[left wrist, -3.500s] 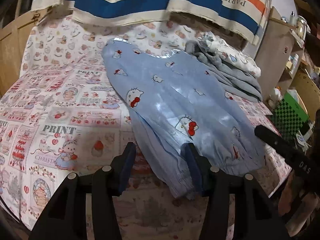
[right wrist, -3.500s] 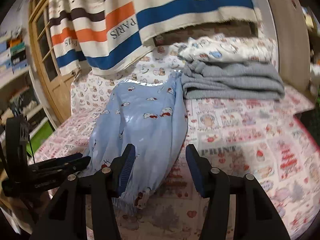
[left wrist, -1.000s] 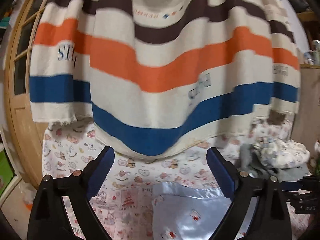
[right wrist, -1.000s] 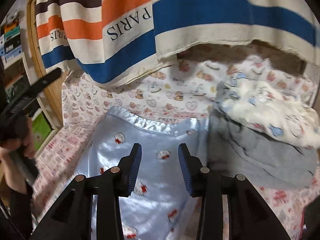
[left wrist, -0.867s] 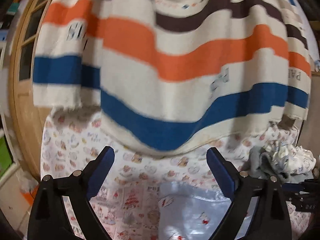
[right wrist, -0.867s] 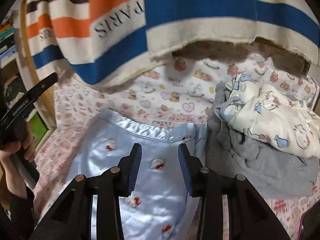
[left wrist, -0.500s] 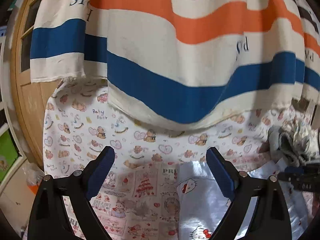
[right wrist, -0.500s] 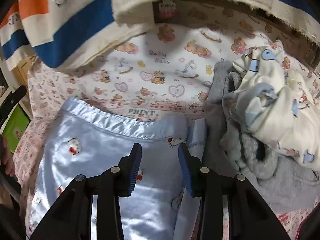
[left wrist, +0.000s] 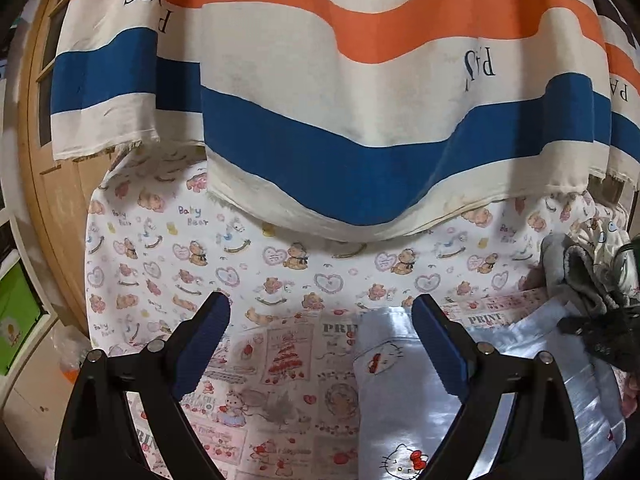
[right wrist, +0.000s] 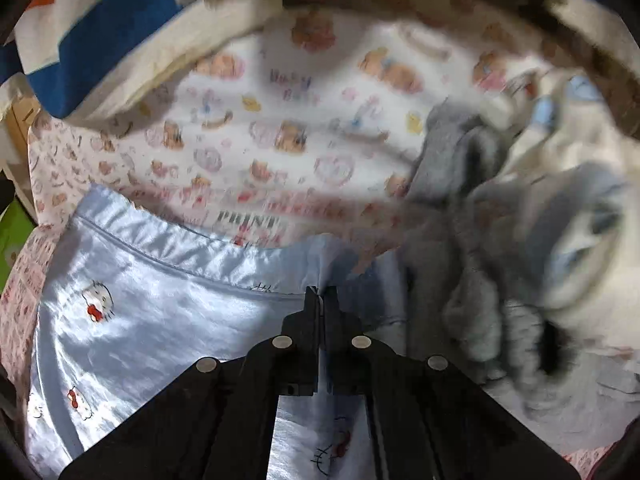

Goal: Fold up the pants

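Right wrist view: right gripper (right wrist: 323, 294) now pinched shut on the waistband corner of the pale blue pants (right wrist: 160, 320), spread flat on the bed (right wrist: 280, 120); a second ago, fingers apart above it. Left gripper (left wrist: 320, 332) wide, closing slightly, nothing gripped, at the other corner. Fold apparently about to begin.

The pants (right wrist: 168, 320) are lying flat on the printed sheet (left wrist: 280, 280), waistband toward the hanging striped cloth (left wrist: 340, 120) behind. A heap of other clothes (right wrist: 500, 280) is sitting just beside them on the right, touching their edge. A wooden door (left wrist: 60, 200) is standing off to the left.
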Demonstrator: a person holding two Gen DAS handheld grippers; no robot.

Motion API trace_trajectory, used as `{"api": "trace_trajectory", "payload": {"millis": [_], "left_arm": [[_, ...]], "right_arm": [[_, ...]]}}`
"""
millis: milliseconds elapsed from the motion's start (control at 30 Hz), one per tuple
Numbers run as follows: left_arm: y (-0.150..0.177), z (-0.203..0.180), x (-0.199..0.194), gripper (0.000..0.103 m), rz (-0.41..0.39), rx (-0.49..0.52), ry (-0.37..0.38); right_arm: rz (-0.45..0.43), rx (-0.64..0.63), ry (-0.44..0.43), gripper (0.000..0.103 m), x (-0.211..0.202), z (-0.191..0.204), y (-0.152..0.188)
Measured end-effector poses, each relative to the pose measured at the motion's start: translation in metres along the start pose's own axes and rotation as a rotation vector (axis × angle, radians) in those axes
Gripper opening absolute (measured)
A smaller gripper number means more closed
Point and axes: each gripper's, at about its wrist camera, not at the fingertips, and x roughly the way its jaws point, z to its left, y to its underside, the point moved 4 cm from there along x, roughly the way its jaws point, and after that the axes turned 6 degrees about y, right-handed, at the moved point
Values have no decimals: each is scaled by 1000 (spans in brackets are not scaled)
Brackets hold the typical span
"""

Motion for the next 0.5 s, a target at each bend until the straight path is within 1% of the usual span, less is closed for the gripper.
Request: {"api": "trace_trajectory", "payload": {"millis": [100, 167, 233, 333, 400, 500], "left_arm": [[0, 0, -1, 85, 9, -13, 26], [1, 0, 1, 85, 24, -25, 50], [4, -2, 7, 85, 61, -27, 78], [11, -4, 17, 85, 108, -35, 95], [15, -5, 22, 83, 132, -29, 101], [19, -9, 28, 82, 157, -14, 105]], "right_arm": [[-43, -22, 51, 1, -20, -7, -6], [-41, -26, 89, 1, -29, -13, -12], [-29, -21, 119, 1, -32, -21, -16], [8, -12, 136, 1, -24, -30, -14], [8, -5, 110, 1, -22, -33, -9], [-12, -4, 100, 1, -25, -32, -7]]}}
